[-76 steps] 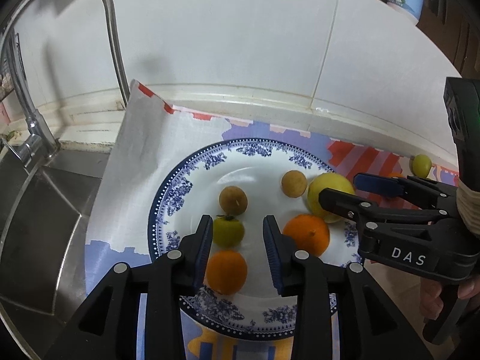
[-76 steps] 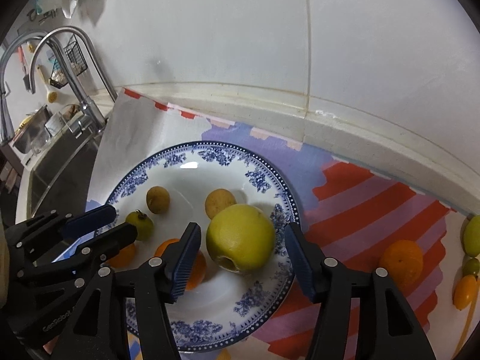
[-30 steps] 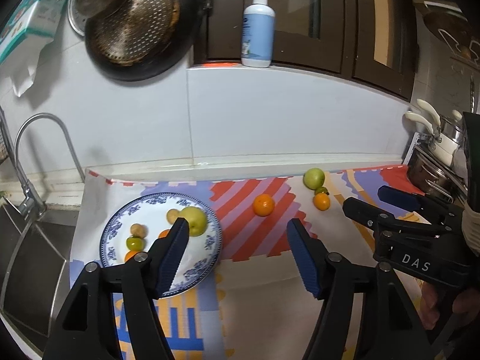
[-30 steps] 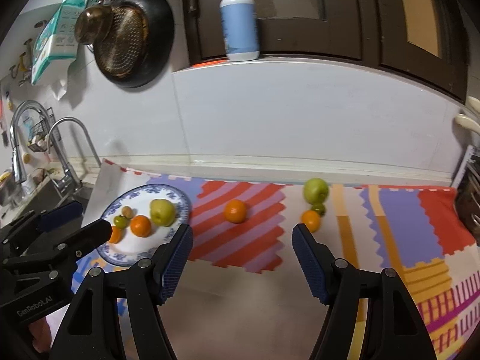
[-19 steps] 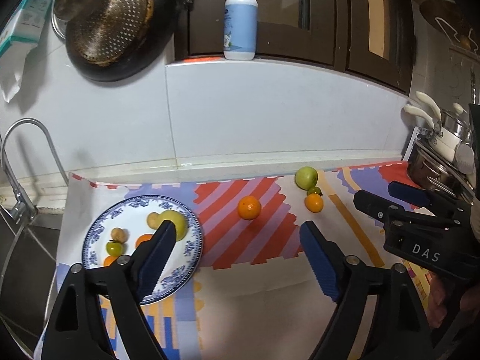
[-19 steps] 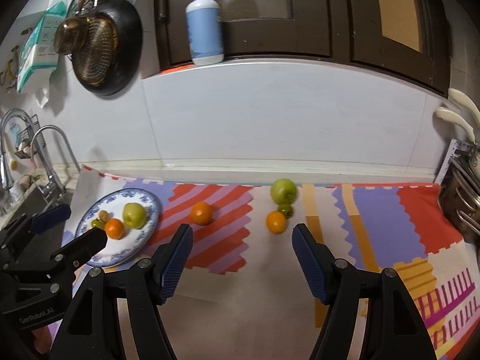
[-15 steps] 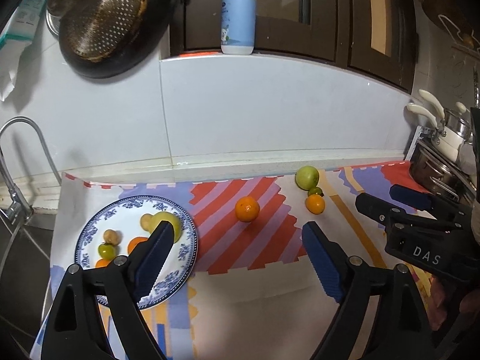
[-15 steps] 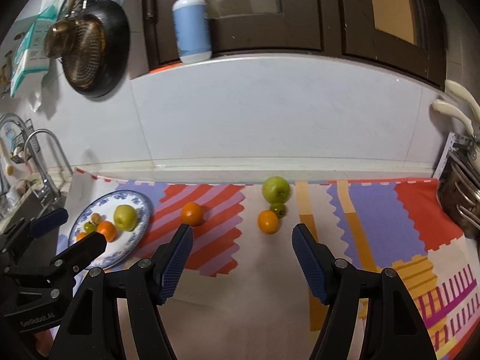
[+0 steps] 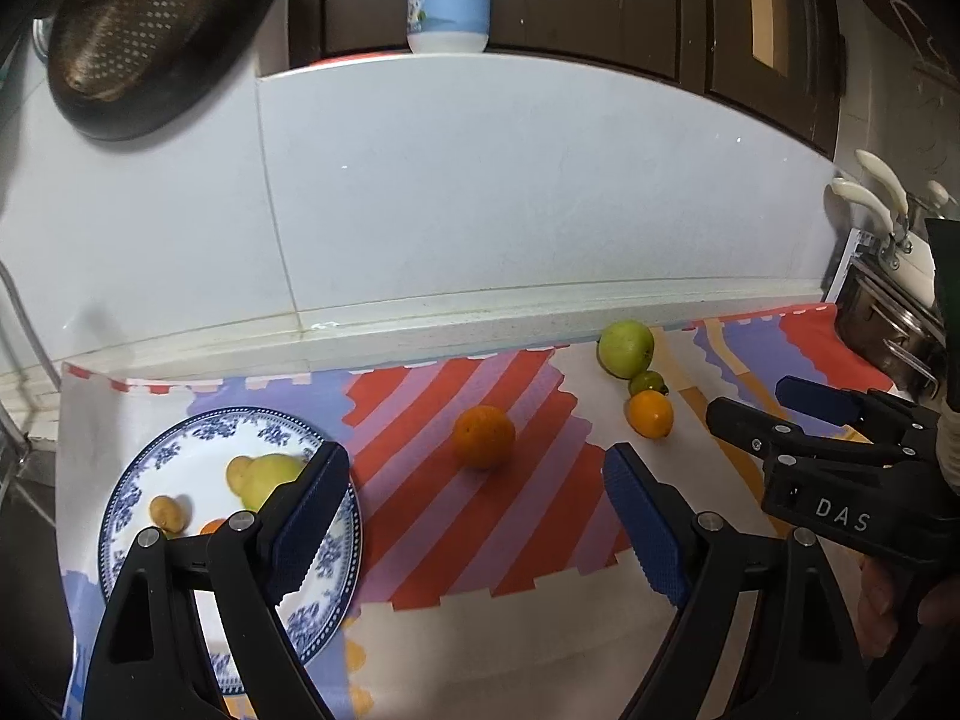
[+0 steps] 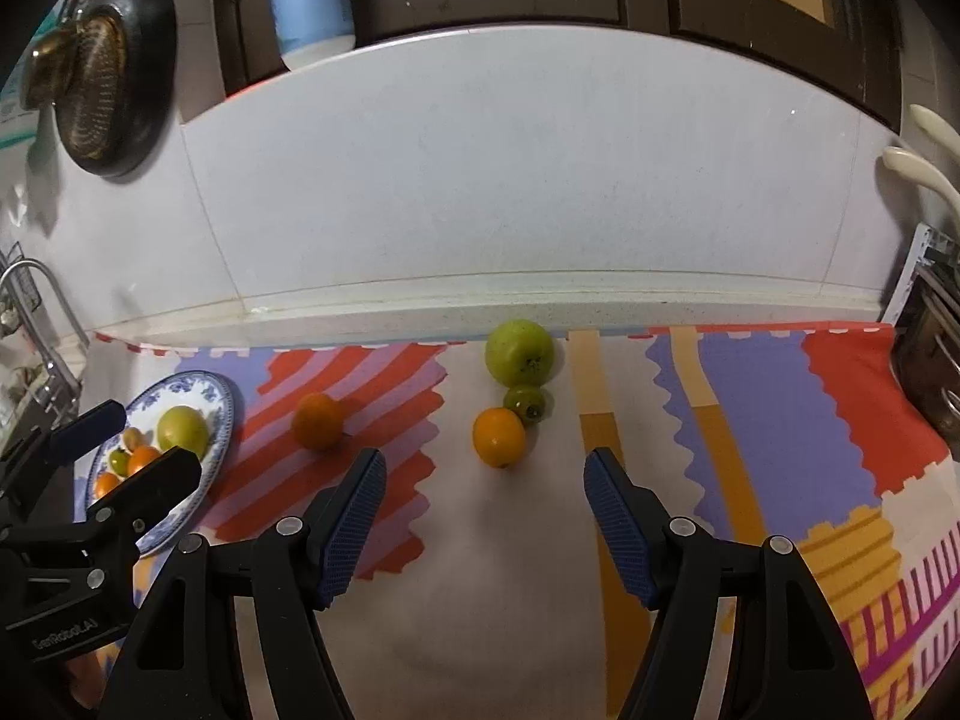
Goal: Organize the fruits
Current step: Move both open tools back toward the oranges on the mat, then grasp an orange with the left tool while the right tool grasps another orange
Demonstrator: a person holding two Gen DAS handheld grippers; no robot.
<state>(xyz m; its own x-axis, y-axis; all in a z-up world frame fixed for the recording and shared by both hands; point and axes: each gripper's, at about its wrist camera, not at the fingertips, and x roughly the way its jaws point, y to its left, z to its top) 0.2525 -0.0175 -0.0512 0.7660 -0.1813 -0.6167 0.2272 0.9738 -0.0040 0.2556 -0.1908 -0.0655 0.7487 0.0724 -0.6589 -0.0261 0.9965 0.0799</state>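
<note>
Hanging with jaws apart and empty, left gripper (image 9: 474, 504) and right gripper (image 10: 483, 510) over the surface's front edge, facing mid-mat orange (image 9: 483, 437) and small orange (image 10: 498, 437): round, firm, light, likely rolling, best pinched across the widest middle.

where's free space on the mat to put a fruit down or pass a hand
Free: the pale near strip of the mat, below the lone orange; also the right side, past the green apple cluster. Crowded: the plate, already full, and around that apple, small green fruit and orange fruit.
</note>
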